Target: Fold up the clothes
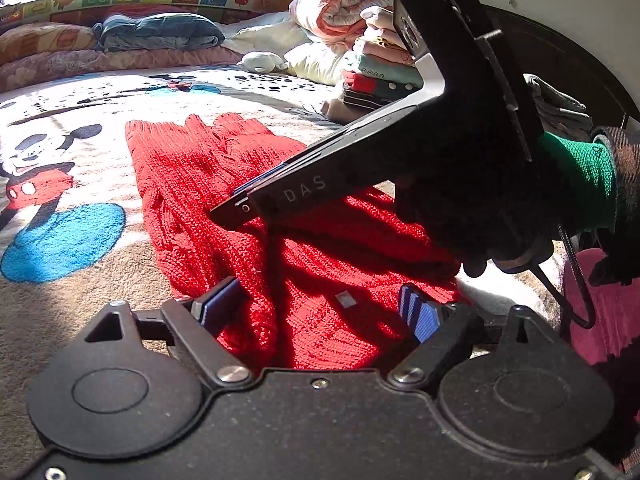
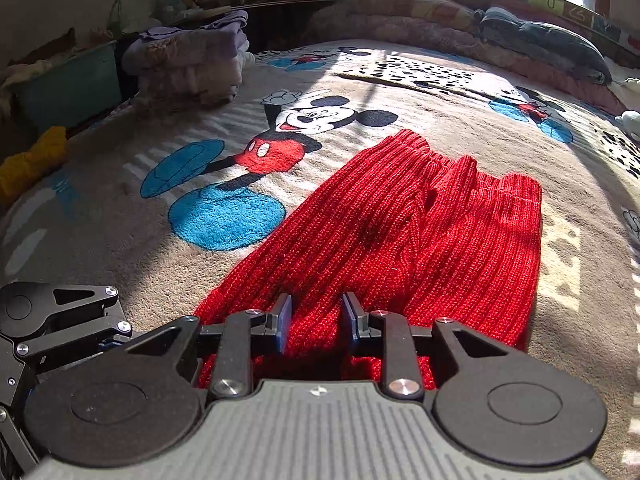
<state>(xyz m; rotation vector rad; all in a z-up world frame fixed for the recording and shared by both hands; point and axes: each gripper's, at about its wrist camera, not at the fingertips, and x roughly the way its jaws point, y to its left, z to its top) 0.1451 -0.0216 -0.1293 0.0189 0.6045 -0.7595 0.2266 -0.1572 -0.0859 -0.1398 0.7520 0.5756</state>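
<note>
Red knitted garment (image 2: 404,240) lies flat on the cartoon-mouse blanket (image 2: 160,260); it looks soft, thick and limp, so I think the near hem is the best place to take it. Left gripper (image 1: 320,304) is spread wide over the near edge; right gripper (image 2: 316,320) is half closed around a fold, perhaps not yet gripping; its side reads "DAS".

Your right gripper (image 1: 240,210) hides part of the clothes stack (image 1: 376,76); the sweater's (image 2: 400,232) near edge disappears under both gripper bodies.
</note>
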